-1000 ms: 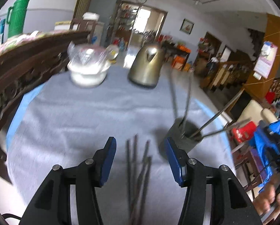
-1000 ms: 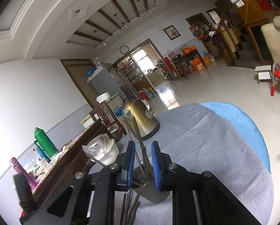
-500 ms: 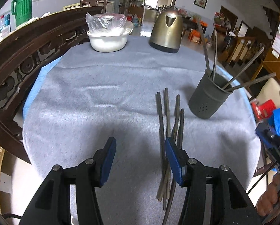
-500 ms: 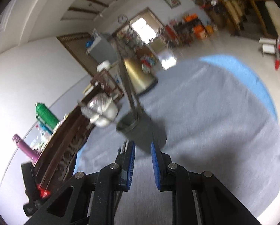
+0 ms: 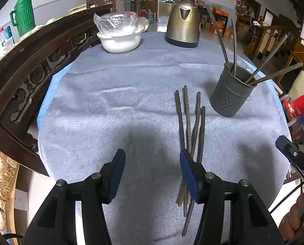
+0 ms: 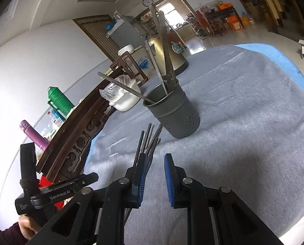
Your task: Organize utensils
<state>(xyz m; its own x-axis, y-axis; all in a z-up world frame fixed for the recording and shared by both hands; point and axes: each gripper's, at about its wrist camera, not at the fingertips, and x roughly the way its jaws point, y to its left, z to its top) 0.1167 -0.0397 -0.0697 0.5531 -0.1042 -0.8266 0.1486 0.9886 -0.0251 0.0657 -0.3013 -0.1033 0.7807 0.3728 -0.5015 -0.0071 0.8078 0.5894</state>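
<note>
From the left wrist, the left gripper (image 5: pixel 152 169) hangs with its blue-padded jaws about half open and empty over the nubby grey cloth (image 5: pixel 111 106), its right pad just beside a loose bundle of slim dark metal chopsticks (image 5: pixel 189 130) lying near; far right stands a matte grey cylindrical holder (image 5: pixel 230 94) pierced with small holes, more sticks leaning in it, and beyond it a brassy kettle (image 5: pixel 183 22) and a white bowl (image 5: pixel 120 40). From the right wrist, the right gripper (image 6: pixel 155 180) shows a narrow empty gap between its jaws, the chopsticks just left of them and the holder farther off.
</note>
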